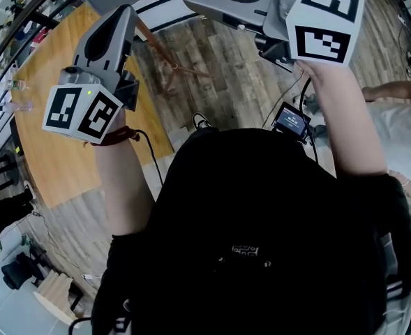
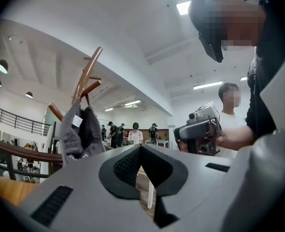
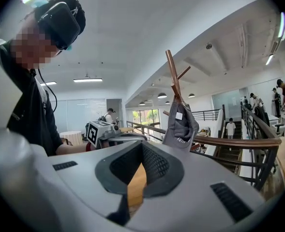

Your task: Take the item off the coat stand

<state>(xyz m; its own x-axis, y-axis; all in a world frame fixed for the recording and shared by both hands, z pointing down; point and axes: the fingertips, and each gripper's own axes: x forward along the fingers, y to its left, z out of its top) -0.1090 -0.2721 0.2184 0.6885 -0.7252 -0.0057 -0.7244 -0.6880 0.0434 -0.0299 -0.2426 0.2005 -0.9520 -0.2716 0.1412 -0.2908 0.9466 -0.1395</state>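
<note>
2 grippers clenched, gripping nothing: left gripper (image 2: 141,148), right gripper (image 3: 142,148). Grey cap (image 2: 79,129) hanging from coat stand (image 2: 87,75) peg, long axis vertical, sitting up-left of left jaws, up-right of right jaws. Left looking nearer.

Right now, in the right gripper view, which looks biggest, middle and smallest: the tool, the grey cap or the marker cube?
1. right tool: biggest, though it is nearest the camera.
2. grey cap, hanging on the coat stand.
3. marker cube, smallest.
</note>
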